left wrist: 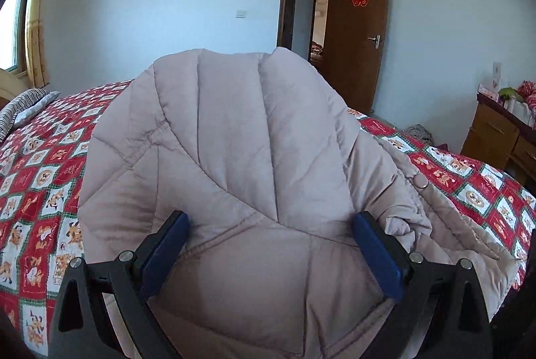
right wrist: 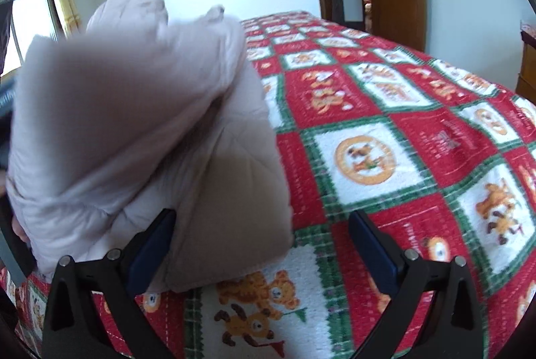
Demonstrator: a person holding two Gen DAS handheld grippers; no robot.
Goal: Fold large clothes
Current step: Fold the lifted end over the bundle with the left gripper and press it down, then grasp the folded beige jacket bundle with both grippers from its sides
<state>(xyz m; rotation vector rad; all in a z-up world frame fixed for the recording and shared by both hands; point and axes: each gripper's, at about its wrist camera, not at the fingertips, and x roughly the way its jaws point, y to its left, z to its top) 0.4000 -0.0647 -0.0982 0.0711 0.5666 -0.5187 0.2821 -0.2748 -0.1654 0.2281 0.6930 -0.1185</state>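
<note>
A large pale beige quilted coat (left wrist: 234, 158) lies bunched on the bed, partly raised into a tall fold. My left gripper (left wrist: 271, 221) is open, its blue-padded fingers (left wrist: 164, 255) spread wide on either side of the coat's bulk. In the right wrist view the coat (right wrist: 140, 131) fills the left side, blurred, with a folded corner resting on the bedspread. My right gripper (right wrist: 263, 218) is open; its left finger (right wrist: 150, 251) sits against the coat's edge, its right finger (right wrist: 375, 251) over the bedspread.
The bed carries a red, green and white teddy-bear bedspread (right wrist: 385, 141). A striped pillow (left wrist: 23, 111) lies far left. A wooden dresser (left wrist: 499, 131) stands right. An open brown door (left wrist: 358, 34) is behind, a curtained window (right wrist: 30, 10) left.
</note>
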